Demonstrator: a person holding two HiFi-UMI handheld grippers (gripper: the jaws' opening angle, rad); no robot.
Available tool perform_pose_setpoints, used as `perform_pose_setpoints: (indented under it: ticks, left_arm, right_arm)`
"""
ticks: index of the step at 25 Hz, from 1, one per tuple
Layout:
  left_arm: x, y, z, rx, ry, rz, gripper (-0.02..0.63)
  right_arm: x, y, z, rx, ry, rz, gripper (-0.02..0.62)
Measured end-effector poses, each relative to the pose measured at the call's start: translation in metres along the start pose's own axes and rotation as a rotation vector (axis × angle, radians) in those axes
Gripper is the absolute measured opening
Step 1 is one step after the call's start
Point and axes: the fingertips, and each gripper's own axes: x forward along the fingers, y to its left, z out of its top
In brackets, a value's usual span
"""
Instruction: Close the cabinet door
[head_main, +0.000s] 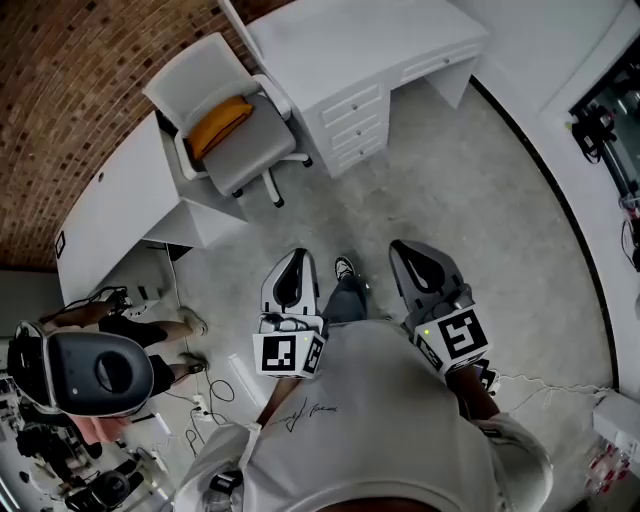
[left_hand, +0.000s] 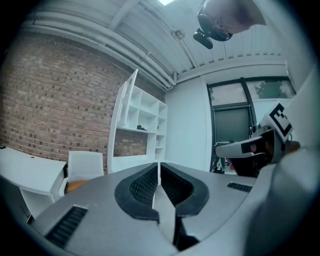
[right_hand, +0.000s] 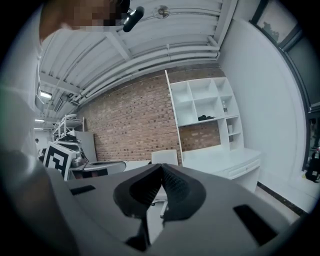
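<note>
A white shelf cabinet (left_hand: 147, 120) stands on a desk against the brick wall. Its tall door (left_hand: 124, 117) is swung open to the left. The right gripper view shows the same cabinet (right_hand: 205, 107), with the door edge-on (right_hand: 173, 112). From above the door is a thin white panel (head_main: 236, 32). My left gripper (head_main: 297, 257) and right gripper (head_main: 407, 250) are held side by side over the floor, well short of the cabinet. Both are shut with nothing between them; the left gripper (left_hand: 159, 167) and right gripper (right_hand: 161, 168) each show closed pads.
A white swivel chair (head_main: 222, 120) with an orange cushion stands left of the white desk with drawers (head_main: 355, 110). A second white desk (head_main: 120, 205) runs along the brick wall. Another person in a headset (head_main: 90, 372) sits at lower left among cables. Dark windows (left_hand: 230, 117) are to the right.
</note>
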Motion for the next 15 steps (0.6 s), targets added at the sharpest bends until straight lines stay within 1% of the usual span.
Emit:
perform_pose_setpoints:
  ticks: [2,6,10,12,15]
  left_arm:
    - [0.024,0.016,0.006,0.008,-0.008,-0.027,0.017]
    - [0.071,0.052,0.020,0.010,-0.037,-0.067,0.018]
    - [0.107,0.087,0.039,0.011,-0.078,-0.098,0.017]
    - [0.122,0.107,0.043,-0.007,-0.091,-0.111,0.017]
    - [0.139,0.134,0.044,-0.030,-0.098,-0.108,0.017]
  right_arm:
    - [0.023,-0.011,0.008,0.008,-0.011,-0.032,0.025]
    - [0.066,-0.040,0.036,-0.001,-0.074,-0.166,0.025]
    - [0.109,-0.051,0.058,-0.030,-0.090,-0.185,0.025]
    - [0.124,-0.054,0.068,-0.046,-0.105,-0.202,0.025]
    - [0.139,-0.061,0.078,-0.064,-0.112,-0.229,0.025]
